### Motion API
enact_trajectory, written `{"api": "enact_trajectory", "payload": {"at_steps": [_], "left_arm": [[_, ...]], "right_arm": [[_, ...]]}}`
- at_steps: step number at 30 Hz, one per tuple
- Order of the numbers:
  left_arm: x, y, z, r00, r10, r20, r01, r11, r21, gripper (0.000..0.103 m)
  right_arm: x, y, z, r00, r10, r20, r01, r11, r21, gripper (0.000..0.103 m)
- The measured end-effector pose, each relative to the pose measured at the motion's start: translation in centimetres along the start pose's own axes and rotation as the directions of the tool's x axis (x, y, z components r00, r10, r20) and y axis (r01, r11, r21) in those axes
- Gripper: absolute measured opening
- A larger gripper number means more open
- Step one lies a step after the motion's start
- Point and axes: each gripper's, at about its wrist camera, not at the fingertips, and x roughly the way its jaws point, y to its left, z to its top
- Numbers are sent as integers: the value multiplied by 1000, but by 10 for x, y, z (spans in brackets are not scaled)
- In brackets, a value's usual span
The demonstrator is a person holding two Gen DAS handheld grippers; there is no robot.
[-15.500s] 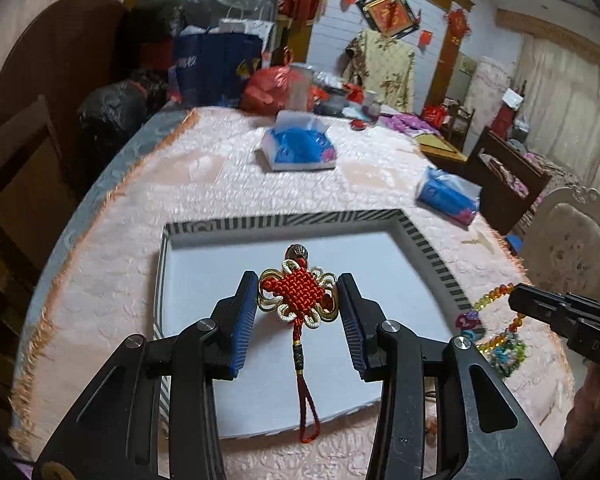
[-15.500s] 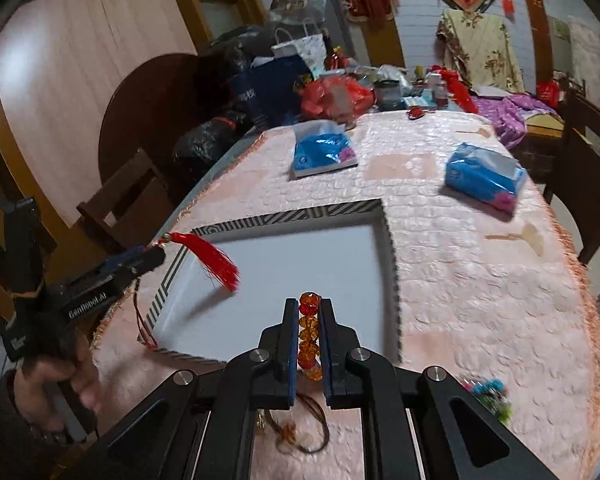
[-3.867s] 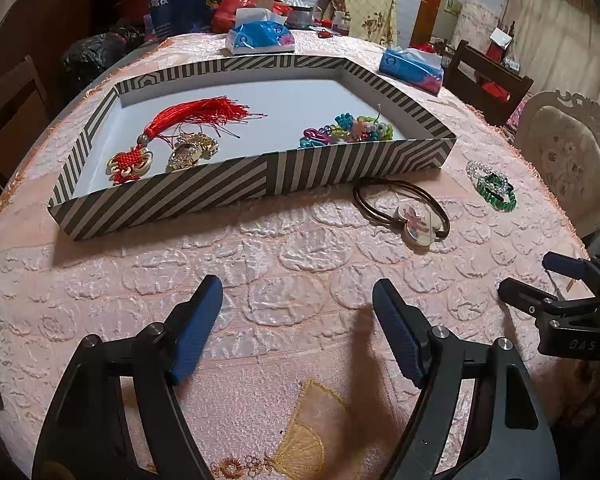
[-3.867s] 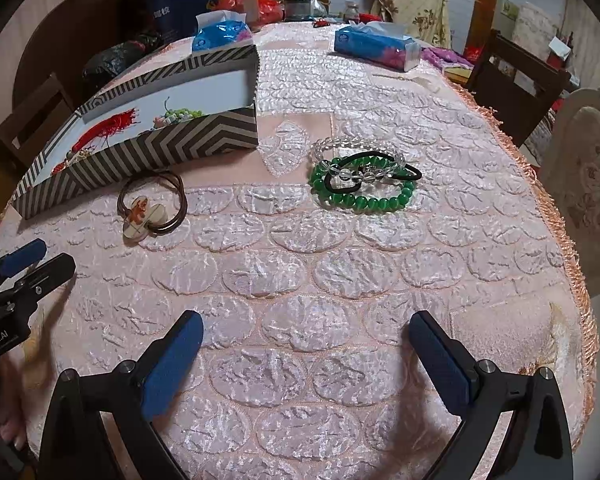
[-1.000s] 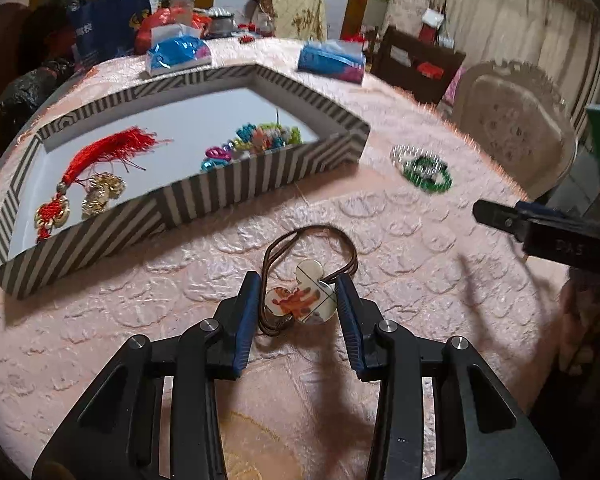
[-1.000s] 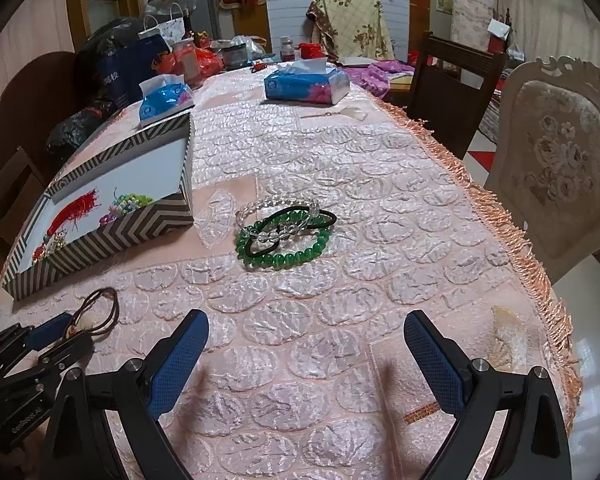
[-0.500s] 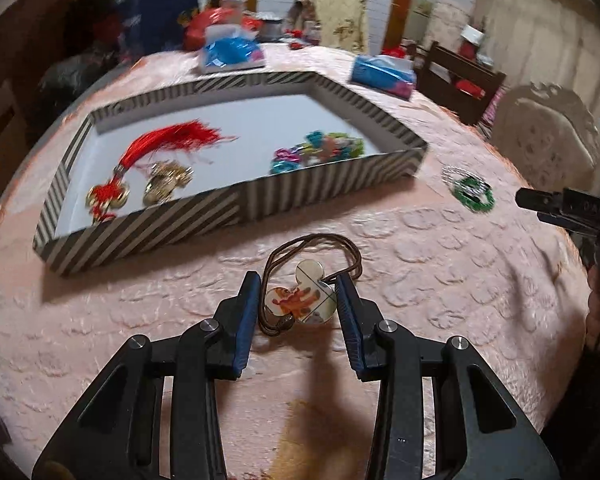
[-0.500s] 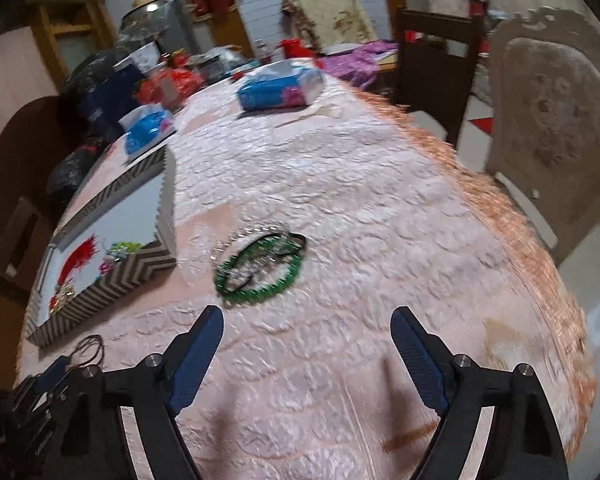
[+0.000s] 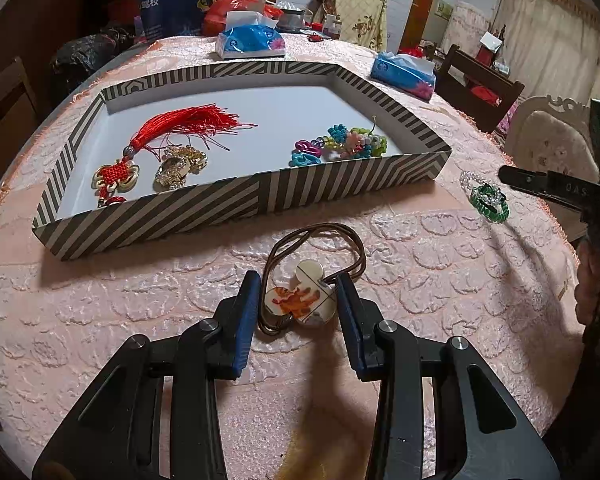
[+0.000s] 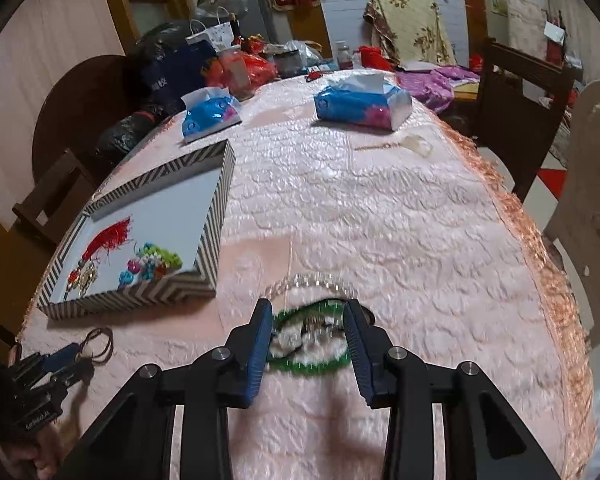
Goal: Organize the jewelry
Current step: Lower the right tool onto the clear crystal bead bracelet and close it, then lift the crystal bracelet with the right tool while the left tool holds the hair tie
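My left gripper (image 9: 296, 300) is shut on the cartoon charm of a brown hair tie (image 9: 300, 296), whose loop (image 9: 316, 240) trails forward over the pink tablecloth. My right gripper (image 10: 306, 334) has its jaws around a pile of bracelets: a green bead bracelet (image 10: 312, 366), a clear bead bracelet (image 10: 312, 282) and a black band. The jaws sit close on the pile; a firm grip is unclear. The pile shows in the left wrist view (image 9: 488, 200). The striped tray (image 9: 180, 216) holds a red tassel knot (image 9: 172, 128), a gold piece (image 9: 180, 166) and colourful beads (image 9: 340, 146).
Two blue tissue packs (image 10: 360, 104) (image 10: 210, 114) lie farther back on the table. Bags and clutter stand at the far end. Chairs stand on the right (image 10: 596, 216) and left. The fringed table edge (image 10: 548, 280) runs along the right.
My right gripper has dropped down over the bracelet pile and narrowed around it. My left gripper stays shut on the hair tie charm and has shifted a little toward the tray.
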Motion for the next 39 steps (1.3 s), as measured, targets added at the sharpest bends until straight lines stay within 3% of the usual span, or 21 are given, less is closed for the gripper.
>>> {"api": "enact_trajectory", "payload": {"at_steps": [2,7,11,15,19,21,25,32,39], "left_arm": [[0,0,0,1000,4,0,-4,1000,3,37],[0,0,0,1000,10,-1,-10,1000,6,37],[1,0,1,1000,11,-2,-11,1000,6,37],[1,-1,1,1000,13,-3,-13,1000,8,37],[2,-1,1,1000,12,-3,-12,1000,7,37],[1,-1,1,1000,16,-3,-16,1000,10,37],[2,-1,1,1000,18,-4,-18,1000,11,37],[2,-1,1,1000,17,-4,-17,1000,10,37],[2,-3,1,1000,27,-4,-27,1000,16,37]], "right_arm": [[6,8,2,998,66,-8,-66,998,-20,36],[26,35,4,998,43,-41,-50,985,-163,34],[47,36,-1,995,17,-103,-36,982,-184,28],[48,36,-5,995,0,-101,-21,978,-208,27],[45,31,-5,995,-26,-99,6,981,-194,10],[43,29,-5,995,-29,-100,9,981,-194,8],[38,31,-7,996,-38,-83,22,981,-191,7],[-27,14,-3,994,75,80,-72,997,-37,7],[-62,18,-17,984,120,132,-121,993,1,7]]}}
